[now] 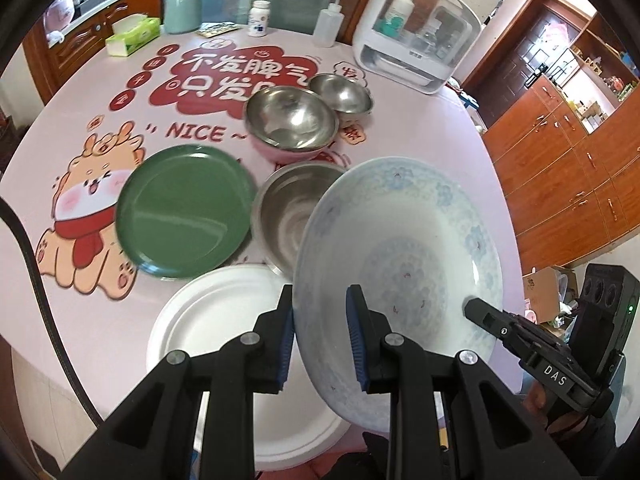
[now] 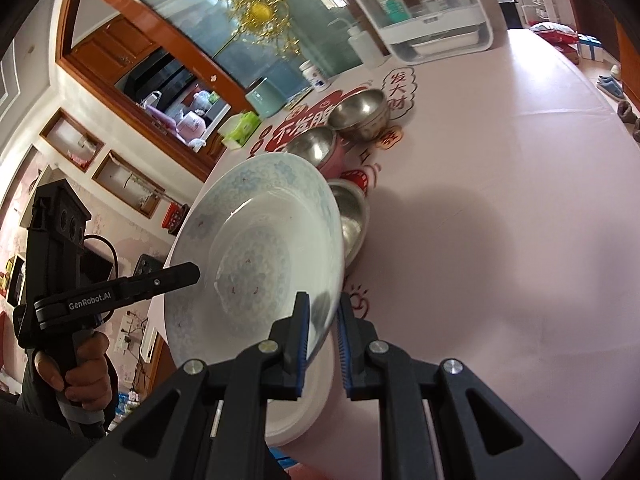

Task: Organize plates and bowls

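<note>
A white deep plate with a pale blue flower pattern hangs tilted above the table, held from two sides. My left gripper is shut on its near rim. My right gripper is shut on the opposite rim. In the right wrist view the same plate sits between the right gripper pads, with the left gripper on its far edge. Below it lies a white plate. Beside that are a green plate, a steel bowl, a pink bowl lined with steel and a small steel bowl.
Along the far side of the round pink table stand a tissue box, a teal canister, a pill bottle, a squeeze bottle and a white lidded storage box. Wooden cabinets line the right.
</note>
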`<action>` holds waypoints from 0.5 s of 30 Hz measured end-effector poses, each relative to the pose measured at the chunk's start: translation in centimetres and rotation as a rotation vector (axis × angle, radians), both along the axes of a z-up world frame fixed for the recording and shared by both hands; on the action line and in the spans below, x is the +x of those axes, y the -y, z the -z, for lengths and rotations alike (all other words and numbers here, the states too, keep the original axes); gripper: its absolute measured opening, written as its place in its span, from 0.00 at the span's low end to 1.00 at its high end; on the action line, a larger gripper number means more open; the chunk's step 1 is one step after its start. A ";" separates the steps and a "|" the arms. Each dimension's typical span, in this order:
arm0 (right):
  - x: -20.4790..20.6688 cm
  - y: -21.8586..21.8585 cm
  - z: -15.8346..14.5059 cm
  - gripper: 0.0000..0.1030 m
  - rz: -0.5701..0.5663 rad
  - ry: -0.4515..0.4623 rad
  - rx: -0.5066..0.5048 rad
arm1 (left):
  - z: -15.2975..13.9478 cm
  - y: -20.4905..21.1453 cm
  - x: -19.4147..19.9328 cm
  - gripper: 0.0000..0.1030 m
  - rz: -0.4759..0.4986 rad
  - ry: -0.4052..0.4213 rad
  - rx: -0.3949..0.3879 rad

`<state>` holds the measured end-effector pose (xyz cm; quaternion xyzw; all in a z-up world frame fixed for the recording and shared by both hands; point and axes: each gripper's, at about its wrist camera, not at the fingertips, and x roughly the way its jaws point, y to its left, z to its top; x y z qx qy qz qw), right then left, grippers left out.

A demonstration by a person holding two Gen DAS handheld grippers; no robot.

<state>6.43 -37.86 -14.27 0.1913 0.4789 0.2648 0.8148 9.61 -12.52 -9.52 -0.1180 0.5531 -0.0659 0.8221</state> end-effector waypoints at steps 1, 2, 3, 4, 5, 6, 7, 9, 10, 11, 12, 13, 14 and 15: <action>-0.2 -0.4 0.0 0.13 -0.005 -0.002 0.001 | 0.1 -0.5 -0.4 0.22 -0.005 -0.004 0.001; -0.4 -0.7 0.0 0.13 -0.007 -0.003 0.001 | 0.1 -0.8 -0.7 0.22 -0.008 -0.006 0.000; -0.5 -1.1 0.0 0.13 -0.011 -0.006 0.003 | 0.2 -1.1 -1.0 0.22 -0.012 -0.010 0.000; -0.6 -1.4 0.0 0.13 -0.014 -0.007 0.003 | 0.4 -1.5 -1.4 0.22 -0.015 -0.015 0.000; -0.8 -1.8 0.0 0.13 -0.018 -0.008 0.002 | 0.5 -1.9 -1.7 0.22 -0.017 -0.018 0.001; -1.0 -2.1 0.1 0.13 -0.022 -0.010 0.003 | 0.6 -2.1 -2.0 0.22 -0.020 -0.022 0.003; -1.0 -2.4 0.1 0.13 -0.025 -0.013 0.002 | 0.7 -2.6 -2.3 0.22 -0.022 -0.027 0.004; -1.4 -3.1 0.4 0.13 -0.032 -0.021 -0.001 | 1.0 -3.1 -2.8 0.22 -0.027 -0.036 0.003; -1.5 -3.4 0.5 0.13 -0.035 -0.025 -0.003 | 1.2 -3.5 -3.1 0.22 -0.030 -0.043 0.004; -1.6 -3.7 0.6 0.13 -0.037 -0.029 -0.006 | 1.3 -3.8 -3.4 0.22 -0.032 -0.052 0.007; -1.7 -4.0 0.7 0.13 -0.039 -0.036 -0.010 | 1.5 -4.1 -3.6 0.22 -0.033 -0.058 0.007; -1.9 -4.3 0.9 0.13 -0.043 -0.041 -0.014 | 1.8 -4.3 -3.8 0.22 -0.034 -0.064 0.009; -2.0 -4.6 1.0 0.13 -0.046 -0.046 -0.016 | 1.9 -4.5 -3.9 0.22 -0.034 -0.069 0.010; -2.3 -4.9 1.1 0.13 -0.048 -0.052 -0.020 | 2.1 -4.8 -4.2 0.22 -0.034 -0.074 0.009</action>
